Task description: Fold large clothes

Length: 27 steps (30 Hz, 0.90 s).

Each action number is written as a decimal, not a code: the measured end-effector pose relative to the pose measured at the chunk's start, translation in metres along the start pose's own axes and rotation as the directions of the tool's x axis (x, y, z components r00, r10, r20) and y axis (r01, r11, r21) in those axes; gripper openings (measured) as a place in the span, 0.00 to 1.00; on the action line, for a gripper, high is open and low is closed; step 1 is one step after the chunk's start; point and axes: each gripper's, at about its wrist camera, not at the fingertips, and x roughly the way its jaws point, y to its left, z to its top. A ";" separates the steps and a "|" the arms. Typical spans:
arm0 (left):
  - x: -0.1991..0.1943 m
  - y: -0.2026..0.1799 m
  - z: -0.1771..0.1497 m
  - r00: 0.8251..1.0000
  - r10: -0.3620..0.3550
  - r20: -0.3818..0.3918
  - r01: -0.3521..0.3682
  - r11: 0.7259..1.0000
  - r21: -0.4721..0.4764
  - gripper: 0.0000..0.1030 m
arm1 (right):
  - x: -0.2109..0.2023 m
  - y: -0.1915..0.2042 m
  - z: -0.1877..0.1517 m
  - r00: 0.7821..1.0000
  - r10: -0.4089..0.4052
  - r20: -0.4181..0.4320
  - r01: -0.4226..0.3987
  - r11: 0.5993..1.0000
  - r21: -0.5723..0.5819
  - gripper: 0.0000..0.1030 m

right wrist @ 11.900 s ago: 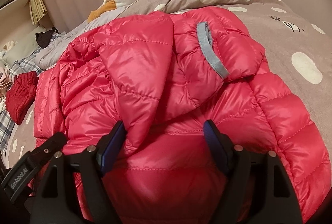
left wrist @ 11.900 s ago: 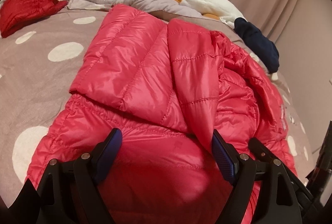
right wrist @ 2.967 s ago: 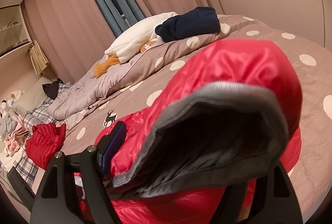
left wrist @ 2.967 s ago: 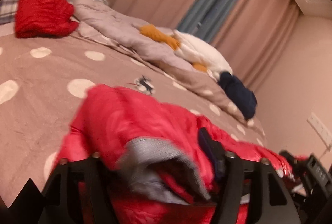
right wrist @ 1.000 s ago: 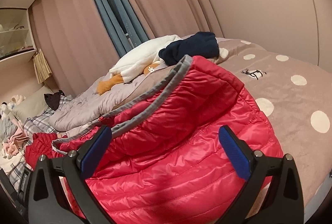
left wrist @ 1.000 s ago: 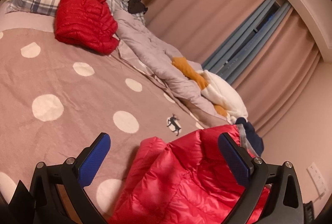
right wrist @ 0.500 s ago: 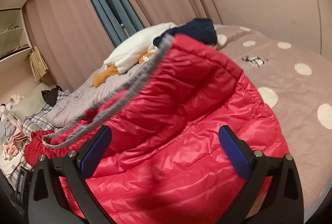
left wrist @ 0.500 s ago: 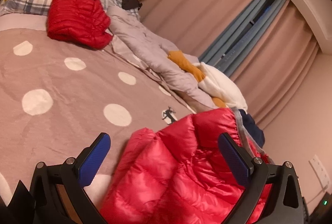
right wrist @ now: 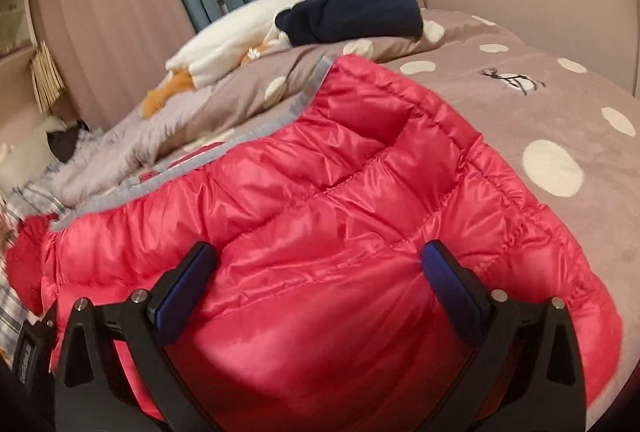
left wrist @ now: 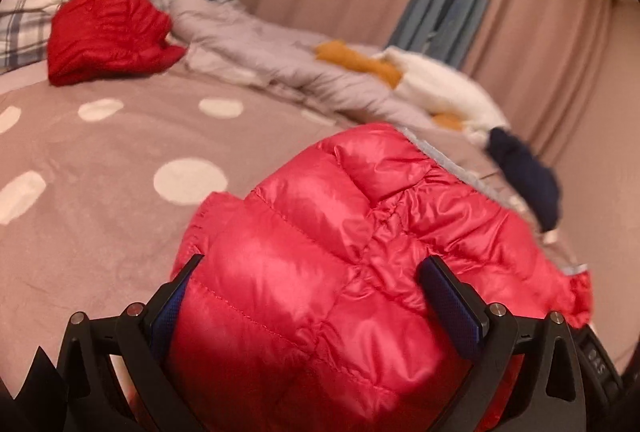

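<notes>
A shiny red puffer jacket (left wrist: 340, 244) with grey trim lies folded in a thick bundle on the brown polka-dot bedspread (left wrist: 100, 160). It also fills the right wrist view (right wrist: 340, 232), its grey-edged hem toward the far side. My left gripper (left wrist: 312, 296) is open, its jaws spread wide over the near left part of the bundle. My right gripper (right wrist: 316, 288) is open too, jaws spread over the near right part. Whether the fingers touch the fabric I cannot tell.
A folded darker red jacket (left wrist: 108, 32) lies at the far left by plaid bedding. A grey quilt (left wrist: 280, 68), white and orange garments (left wrist: 432, 88) and a navy garment (right wrist: 352, 12) lie along the far side under the curtains. The bed edge is to the right.
Both grippers have dropped lower and closer to the jacket, so it fills the space between the open jaws. The raised hem has come down and the bundle lies flatter.
</notes>
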 end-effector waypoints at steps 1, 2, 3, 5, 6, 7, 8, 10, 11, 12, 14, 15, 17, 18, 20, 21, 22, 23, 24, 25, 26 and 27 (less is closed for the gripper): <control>0.003 0.000 -0.001 1.000 0.006 0.007 -0.006 1.000 0.000 0.99 | 0.004 0.001 -0.001 1.000 -0.008 0.000 0.008 1.000 -0.013 1.00; 0.005 0.000 -0.003 1.000 0.013 0.016 -0.013 1.000 0.002 0.99 | 0.007 0.001 -0.001 1.000 -0.012 0.006 0.012 1.000 -0.023 1.00; 0.004 0.000 -0.004 1.000 0.016 0.015 -0.016 1.000 0.006 0.99 | 0.008 0.000 -0.002 1.000 -0.007 0.010 0.008 1.000 -0.026 1.00; 0.002 0.000 -0.006 1.000 0.013 0.014 -0.013 1.000 0.011 0.99 | 0.009 -0.005 -0.002 1.000 0.009 0.004 -0.008 1.000 -0.017 1.00; 0.004 0.001 -0.005 1.000 0.008 0.009 -0.009 1.000 0.007 0.99 | 0.010 -0.007 -0.002 1.000 0.017 0.002 -0.017 1.000 -0.011 1.00; 0.004 0.003 -0.005 1.000 0.003 0.006 -0.003 1.000 0.001 0.99 | 0.012 -0.008 -0.001 1.000 0.021 0.000 -0.021 1.000 -0.009 1.00; 0.005 0.005 -0.006 1.000 -0.003 0.010 0.003 1.000 -0.005 0.99 | 0.012 -0.008 -0.002 1.000 0.019 -0.001 -0.019 1.000 -0.010 1.00; 0.007 0.005 -0.006 1.000 -0.003 0.014 0.003 1.000 -0.008 0.99 | 0.016 -0.006 0.000 1.000 0.012 -0.003 -0.012 1.000 -0.018 1.00; 0.007 0.004 -0.007 1.000 -0.002 0.014 0.002 1.000 -0.008 0.99 | 0.017 -0.006 0.000 1.000 0.010 -0.004 -0.010 1.000 -0.022 1.00; 0.008 0.004 -0.006 1.000 -0.003 0.013 0.003 1.000 -0.009 0.99 | 0.020 -0.006 0.001 1.000 0.009 -0.005 -0.009 1.000 -0.025 1.00; 0.008 0.004 -0.007 1.000 -0.008 0.011 0.008 1.000 -0.012 0.99 | 0.021 -0.005 0.001 1.000 0.005 -0.003 -0.005 1.000 -0.029 1.00; 0.008 0.004 -0.007 1.000 -0.010 0.011 0.010 1.000 -0.014 0.99 | 0.021 -0.005 0.001 1.000 0.003 -0.001 -0.003 1.000 -0.031 1.00; 0.009 0.004 -0.007 1.000 -0.009 0.010 0.009 1.000 -0.015 0.99 | 0.021 -0.004 0.001 1.000 0.002 0.000 -0.002 1.000 -0.031 1.00; 0.010 0.004 -0.007 1.000 -0.005 0.009 0.006 1.000 -0.013 0.99 | 0.021 -0.004 0.001 1.000 0.001 0.001 -0.001 0.999 -0.032 1.00; 0.010 0.004 -0.007 1.000 -0.002 0.011 0.003 1.000 -0.012 0.99 | 0.021 -0.004 0.001 1.000 0.000 0.003 0.000 0.999 -0.034 1.00; 0.011 0.003 -0.007 1.000 -0.003 0.012 0.003 1.000 -0.012 0.99 | 0.021 -0.004 0.001 1.000 0.001 0.005 -0.001 0.999 -0.034 1.00; 0.011 0.004 -0.007 1.000 -0.003 0.011 0.003 1.000 -0.013 0.99 | 0.021 -0.004 0.001 1.000 0.000 0.007 0.000 0.999 -0.034 1.00; 0.011 0.004 -0.008 1.000 -0.003 0.010 0.003 1.000 -0.014 0.99 | 0.021 -0.003 0.000 1.000 0.002 0.005 -0.002 0.999 -0.038 1.00; 0.011 0.004 -0.008 1.000 -0.004 0.011 0.004 1.000 -0.015 0.99 | 0.021 -0.003 0.000 1.000 0.001 0.006 0.000 0.999 -0.040 1.00; 0.011 0.004 -0.008 1.000 -0.005 0.012 0.005 1.000 -0.016 0.99 | 0.022 -0.003 0.000 1.000 -0.002 0.006 0.002 0.999 -0.041 1.00; 0.011 0.004 -0.008 1.000 -0.006 0.012 0.006 1.000 -0.017 0.99 | 0.022 -0.003 0.001 1.000 -0.003 0.006 0.003 0.999 -0.043 1.00; 0.011 0.005 -0.008 1.000 -0.007 0.012 0.007 1.000 -0.018 0.99 | 0.023 -0.003 0.000 1.000 -0.005 0.005 0.005 0.999 -0.044 1.00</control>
